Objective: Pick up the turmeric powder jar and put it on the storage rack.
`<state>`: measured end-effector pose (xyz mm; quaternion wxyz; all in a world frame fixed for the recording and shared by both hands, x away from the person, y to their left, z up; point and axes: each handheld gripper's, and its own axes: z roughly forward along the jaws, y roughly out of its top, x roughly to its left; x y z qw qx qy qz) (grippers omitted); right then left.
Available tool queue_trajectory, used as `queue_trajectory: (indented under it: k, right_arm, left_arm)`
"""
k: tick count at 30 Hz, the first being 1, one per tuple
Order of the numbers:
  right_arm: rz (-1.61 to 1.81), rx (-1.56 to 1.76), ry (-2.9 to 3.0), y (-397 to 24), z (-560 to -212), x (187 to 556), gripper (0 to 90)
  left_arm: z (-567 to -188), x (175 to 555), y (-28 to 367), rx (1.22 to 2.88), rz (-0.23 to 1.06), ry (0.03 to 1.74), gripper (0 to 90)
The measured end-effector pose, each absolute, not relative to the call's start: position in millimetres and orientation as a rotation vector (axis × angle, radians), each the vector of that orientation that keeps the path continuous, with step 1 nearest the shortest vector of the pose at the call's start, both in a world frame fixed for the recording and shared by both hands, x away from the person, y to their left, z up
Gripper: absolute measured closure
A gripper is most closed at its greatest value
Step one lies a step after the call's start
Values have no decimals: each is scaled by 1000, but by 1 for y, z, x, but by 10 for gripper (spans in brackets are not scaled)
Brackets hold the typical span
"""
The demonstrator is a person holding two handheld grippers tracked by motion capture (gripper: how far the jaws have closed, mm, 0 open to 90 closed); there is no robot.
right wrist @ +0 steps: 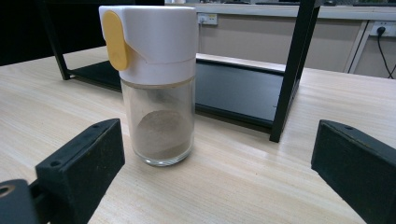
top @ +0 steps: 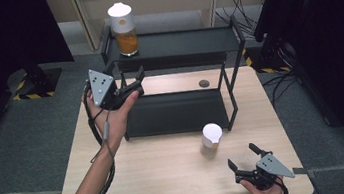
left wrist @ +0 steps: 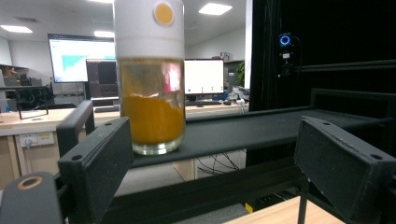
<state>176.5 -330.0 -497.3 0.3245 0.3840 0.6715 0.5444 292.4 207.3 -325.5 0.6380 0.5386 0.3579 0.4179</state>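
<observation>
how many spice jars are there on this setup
2. One jar with orange powder stands on the top shelf of the black rack; one jar with grey powder stands on the table in front of the rack. None looks hidden.

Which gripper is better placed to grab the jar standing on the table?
Right. The right gripper sits open, facing the grey-powder jar close ahead on the table. The left gripper is up at the rack, aimed at the orange-powder jar.

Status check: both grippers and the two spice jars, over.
Left gripper open, facing orange-powder jar on top shelf. Right gripper open, apart from grey-powder jar on table. Nothing between.
</observation>
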Motion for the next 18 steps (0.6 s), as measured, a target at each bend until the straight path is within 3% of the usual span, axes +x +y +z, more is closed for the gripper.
queue_trajectory:
  k: [18]
  right_arm:
    - [1426, 1008, 1761, -330, -497, 177, 29]
  left_arm:
    - [-366, 281, 209, 1293, 917, 840, 111]
